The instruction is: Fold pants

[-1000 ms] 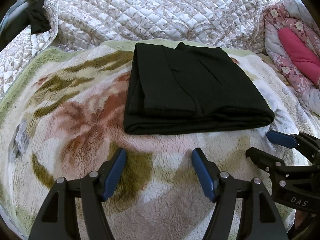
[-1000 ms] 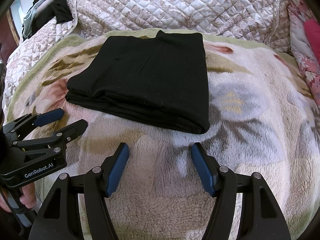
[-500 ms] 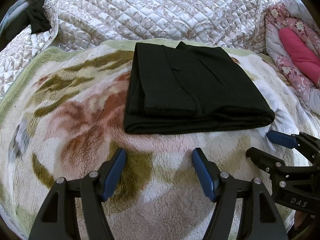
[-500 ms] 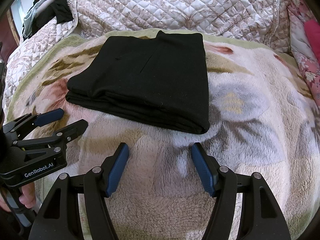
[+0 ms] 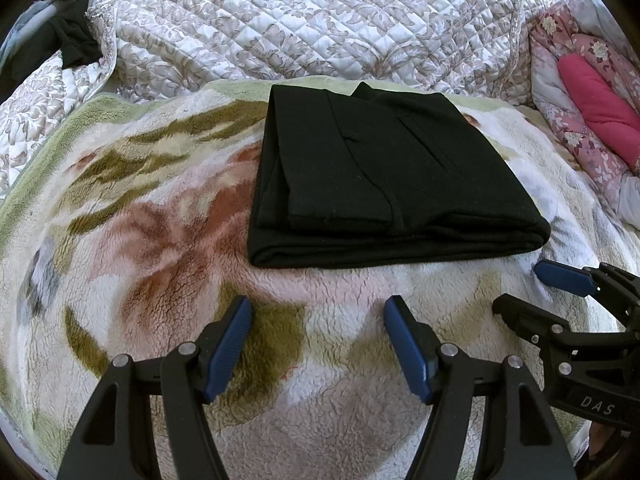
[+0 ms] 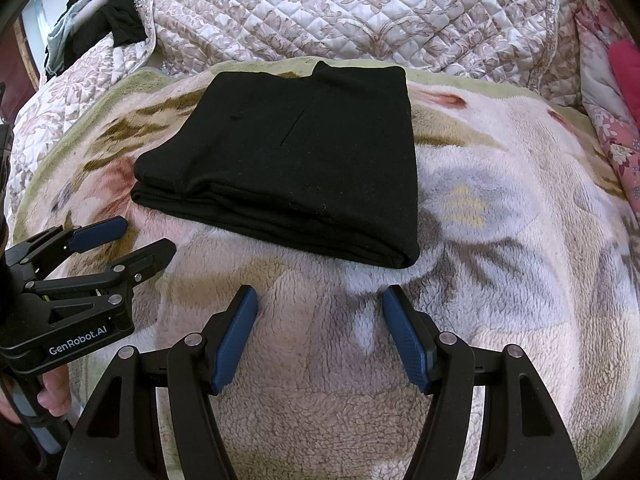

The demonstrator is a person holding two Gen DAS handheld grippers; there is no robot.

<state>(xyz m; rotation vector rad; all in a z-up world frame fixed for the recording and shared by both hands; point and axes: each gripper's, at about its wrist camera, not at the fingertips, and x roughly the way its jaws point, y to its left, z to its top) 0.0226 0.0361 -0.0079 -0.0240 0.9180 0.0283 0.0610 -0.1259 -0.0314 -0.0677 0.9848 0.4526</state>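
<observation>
Black pants (image 5: pixel 384 176) lie folded into a flat rectangle on a fleece blanket (image 5: pixel 140 240); the right wrist view shows the same pants (image 6: pixel 296 160). My left gripper (image 5: pixel 318 312) hovers open over the blanket just in front of the pants' near edge, with nothing between its blue pads. My right gripper (image 6: pixel 320 300) is open too, in front of the pants' near right corner, touching nothing. Each gripper appears in the other's view: the right gripper (image 5: pixel 516 288) at the lower right, the left gripper (image 6: pixel 148 238) at the lower left.
A quilted floral bedspread (image 5: pixel 320 20) rises behind the blanket. Pink floral bedding (image 5: pixel 592 100) is bunched at the right. Dark clothes (image 6: pixel 120 24) hang at the back left. A person's fingers (image 6: pixel 52 396) hold the left gripper's handle.
</observation>
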